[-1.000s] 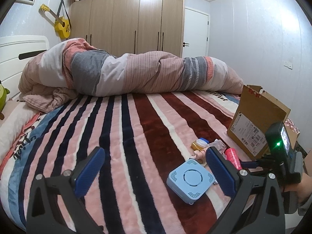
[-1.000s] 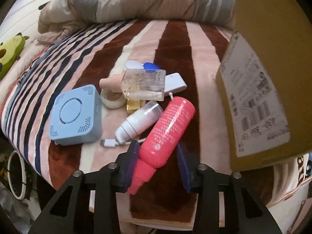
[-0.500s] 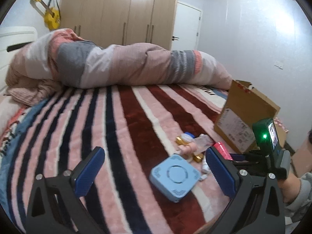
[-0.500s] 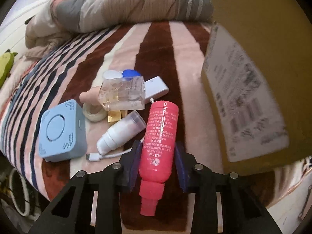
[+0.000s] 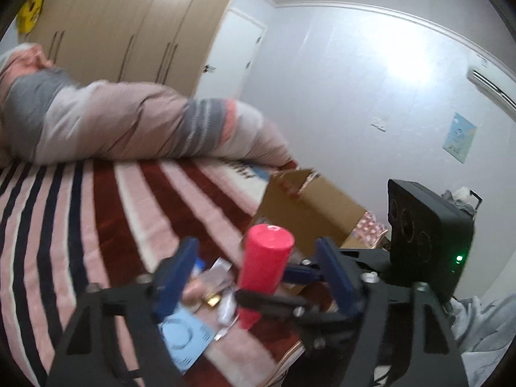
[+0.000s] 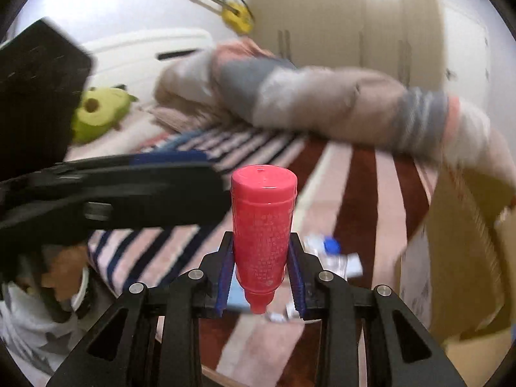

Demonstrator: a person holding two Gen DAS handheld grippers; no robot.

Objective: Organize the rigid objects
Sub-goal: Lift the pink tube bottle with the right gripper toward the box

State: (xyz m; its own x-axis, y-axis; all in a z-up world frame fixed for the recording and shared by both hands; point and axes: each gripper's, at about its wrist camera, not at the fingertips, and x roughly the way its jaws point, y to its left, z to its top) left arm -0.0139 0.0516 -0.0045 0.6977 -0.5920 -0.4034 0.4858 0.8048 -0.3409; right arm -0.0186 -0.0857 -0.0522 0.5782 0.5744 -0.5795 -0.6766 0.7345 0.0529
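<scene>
One pink bottle (image 6: pixel 262 225) stands upright in the air above the striped bed (image 6: pixel 361 187), clamped near its lower end between the two blue pads of the right gripper (image 6: pixel 262 269). The left gripper (image 5: pixel 254 277) holds nothing, its two fingers spread apart on either side of the bottle. One cardboard box (image 6: pixel 458 258) sits just right. One blue square device (image 5: pixel 187 338) and several small blurred items lie below.

motion blur smears the small items (image 5: pixel 213 283) beneath the gripper; the cardboard box (image 6: pixel 464 258) runs off-frame.
</scene>
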